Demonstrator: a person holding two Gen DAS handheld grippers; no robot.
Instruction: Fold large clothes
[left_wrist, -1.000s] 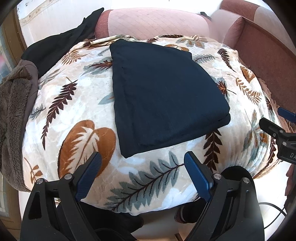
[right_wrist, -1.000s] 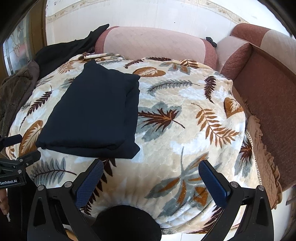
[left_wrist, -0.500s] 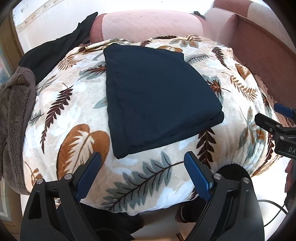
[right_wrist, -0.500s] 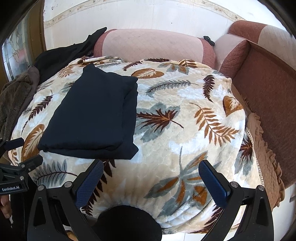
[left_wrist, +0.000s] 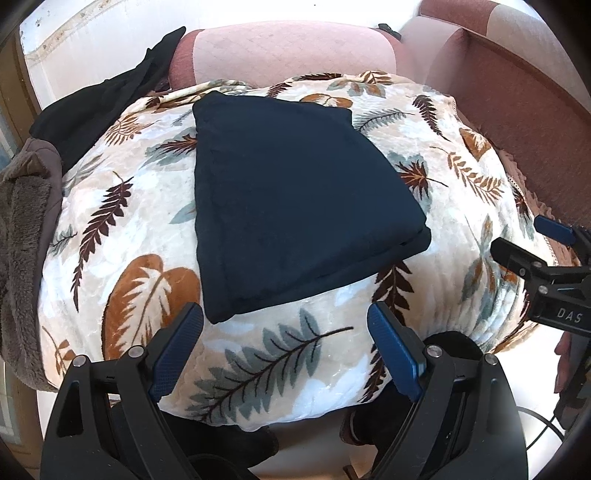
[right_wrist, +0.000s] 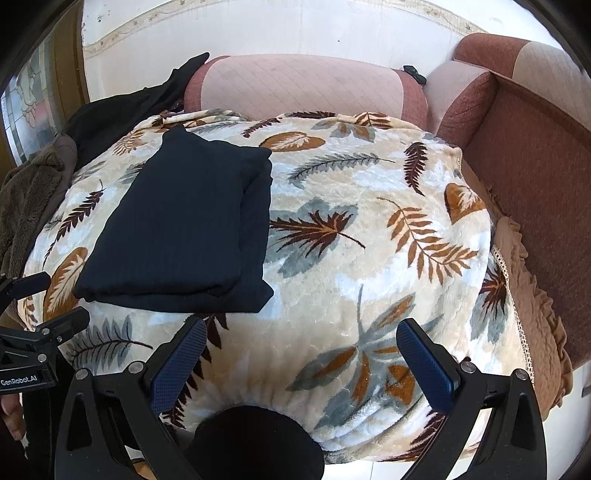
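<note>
A dark navy garment (left_wrist: 291, 199) lies folded into a neat rectangle on a leaf-patterned blanket (left_wrist: 140, 236). It also shows in the right wrist view (right_wrist: 184, 225) on the blanket's left half. My left gripper (left_wrist: 284, 332) is open and empty, held back just short of the garment's near edge. My right gripper (right_wrist: 301, 343) is open and empty, over bare blanket (right_wrist: 369, 258) to the right of the garment. The right gripper also shows at the right edge of the left wrist view (left_wrist: 543, 258).
A pink and brown sofa (right_wrist: 303, 85) backs the blanket, with an armrest (right_wrist: 535, 155) on the right. A black garment (left_wrist: 103, 107) and a brown fleece (left_wrist: 22, 236) lie at the left. A white wall (right_wrist: 295, 29) stands behind.
Both grippers have drawn back and risen a little from the folded garment, which now looks smaller and farther. The garment has not moved. Both stay open.
</note>
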